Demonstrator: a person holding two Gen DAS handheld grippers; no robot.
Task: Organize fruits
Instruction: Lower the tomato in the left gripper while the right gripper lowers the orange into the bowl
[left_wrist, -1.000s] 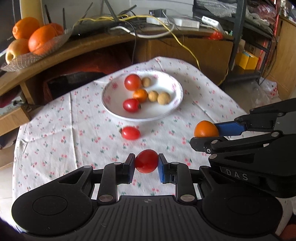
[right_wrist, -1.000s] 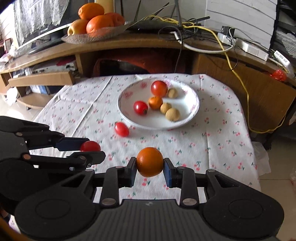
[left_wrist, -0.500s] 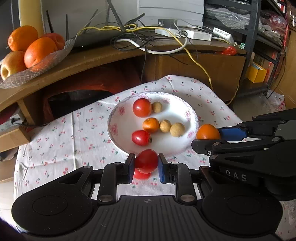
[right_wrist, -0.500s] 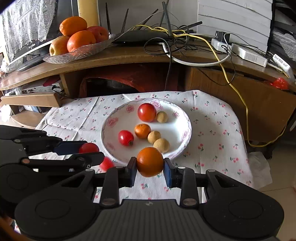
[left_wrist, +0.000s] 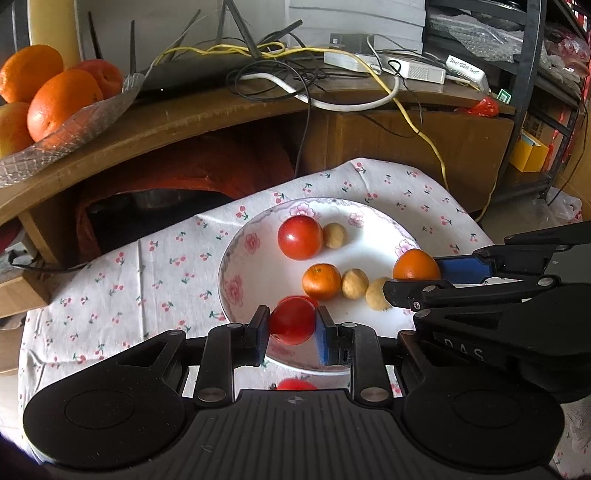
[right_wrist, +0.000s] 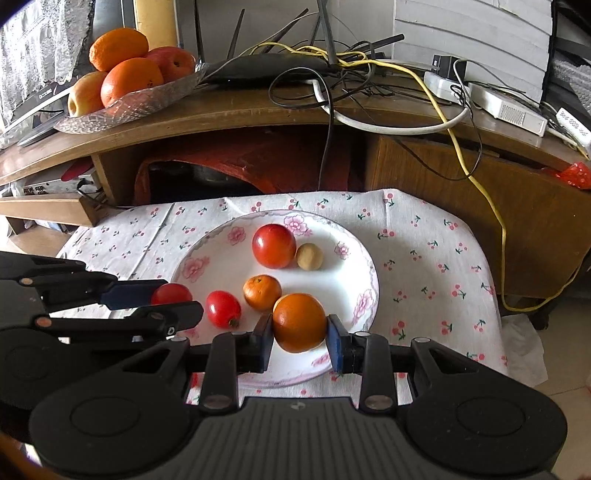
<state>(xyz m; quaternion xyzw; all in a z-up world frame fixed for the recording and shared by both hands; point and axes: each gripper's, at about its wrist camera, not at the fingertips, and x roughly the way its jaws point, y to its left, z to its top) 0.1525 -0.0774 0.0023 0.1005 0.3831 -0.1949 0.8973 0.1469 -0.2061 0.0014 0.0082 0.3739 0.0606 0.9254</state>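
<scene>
- Both jaws clenched: left gripper (left_wrist: 291, 326) grasps a tomato (left_wrist: 291, 320), right gripper (right_wrist: 300, 332) an orange (right_wrist: 298, 322).
- Both fruits hang over the plate's (right_wrist: 364, 266) near rim.
- Open room: plate's right side.
- Round fruits, no long axis.

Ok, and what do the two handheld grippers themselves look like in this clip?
Both match: the left gripper and right gripper are matte black, with a ribbed centre plate, two rounded lobes bearing circular recesses, silver pivot pins and blue pads on the fingers. The right one's side shows embossed letters "DAS". No cables, hands or sleeves show.
</scene>
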